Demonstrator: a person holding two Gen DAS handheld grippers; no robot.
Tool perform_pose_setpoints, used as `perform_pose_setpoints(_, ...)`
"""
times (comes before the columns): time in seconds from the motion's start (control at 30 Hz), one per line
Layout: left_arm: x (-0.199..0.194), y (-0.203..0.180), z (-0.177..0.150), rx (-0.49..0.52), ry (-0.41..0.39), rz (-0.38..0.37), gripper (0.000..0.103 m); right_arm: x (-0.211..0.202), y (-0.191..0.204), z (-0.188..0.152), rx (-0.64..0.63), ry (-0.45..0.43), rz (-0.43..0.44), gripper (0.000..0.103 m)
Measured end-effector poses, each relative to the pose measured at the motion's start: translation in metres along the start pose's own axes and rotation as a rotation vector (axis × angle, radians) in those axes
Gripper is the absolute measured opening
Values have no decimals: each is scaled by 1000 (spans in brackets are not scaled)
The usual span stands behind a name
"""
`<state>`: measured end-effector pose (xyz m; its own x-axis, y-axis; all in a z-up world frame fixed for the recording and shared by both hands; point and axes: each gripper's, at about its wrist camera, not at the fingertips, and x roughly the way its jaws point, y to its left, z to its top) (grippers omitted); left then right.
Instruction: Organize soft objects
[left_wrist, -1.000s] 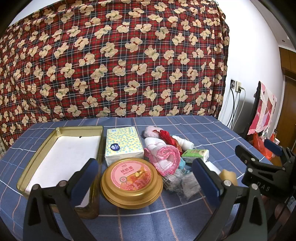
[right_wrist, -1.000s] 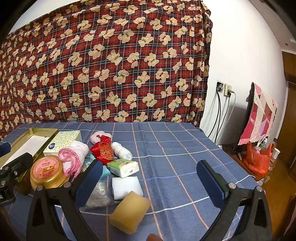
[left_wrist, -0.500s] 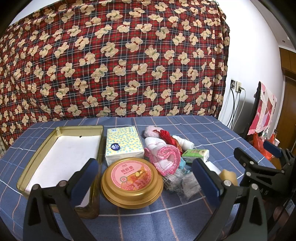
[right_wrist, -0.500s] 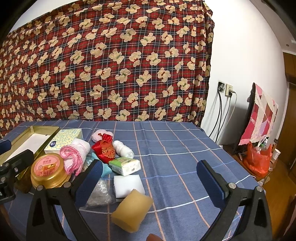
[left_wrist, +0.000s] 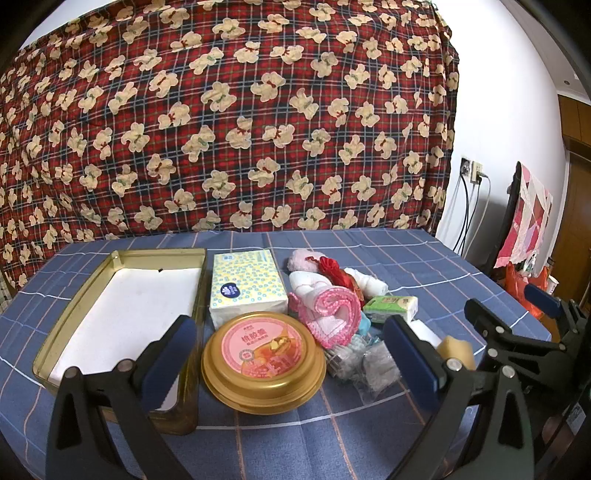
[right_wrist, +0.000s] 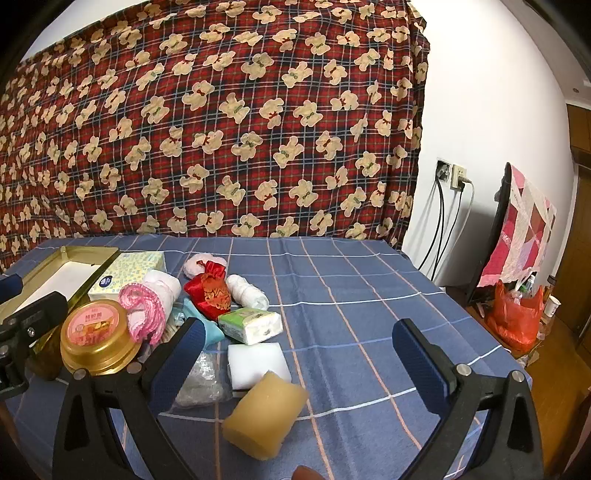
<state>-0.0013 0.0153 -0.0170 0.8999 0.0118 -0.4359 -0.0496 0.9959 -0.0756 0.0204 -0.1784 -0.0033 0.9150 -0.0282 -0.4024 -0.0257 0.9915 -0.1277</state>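
left gripper: jaws wide apart, empty, lower centre of frame.
right gripper: spread wide, holding nothing.
soft pile: centre-left, beside gold tray.
risk: yellow sponge may squash and slip; plastic bag may snag.

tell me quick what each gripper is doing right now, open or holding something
Left gripper: open, holding nothing, above the round gold tin.
Right gripper: open, holding nothing, above the yellow sponge block.

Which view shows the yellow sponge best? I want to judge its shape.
The right wrist view: the yellow sponge lies near, whole and unobstructed. In the left wrist view, it is small and partly hidden behind a gripper finger.
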Motion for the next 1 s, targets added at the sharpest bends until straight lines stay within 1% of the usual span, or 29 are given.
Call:
perform_pose_setpoints(0.17,-1,-2,1,0,1,1,103,1,0,2,0,4,-2,102)
perform_pose_setpoints(0.43,1,2,-2,1,5,1,103,5,2,-18,9,12,14,102)
perform_pose_setpoints(0.6,5,8,-12,6,18,6,103,7,-12,-29,32,52,37,102)
perform_pose_setpoints(0.67,6,7,-17,12,25,11,103,8,-14,-40,42,79,44,102)
perform_pose_setpoints(0.83,16,-2,-21,31,40,26,103,17,-7,-56,33,132,94,102)
perform_pose_setpoints(0.93,19,-6,-26,42,44,26,103,26,-2,-62,50,164,136,102)
perform_pose_setpoints(0.97,20,-7,-27,43,48,26,103,28,-1,-64,54,172,147,98)
perform_pose_setpoints(1.0,22,-5,-27,42,51,23,103,31,-1,-67,57,179,154,89)
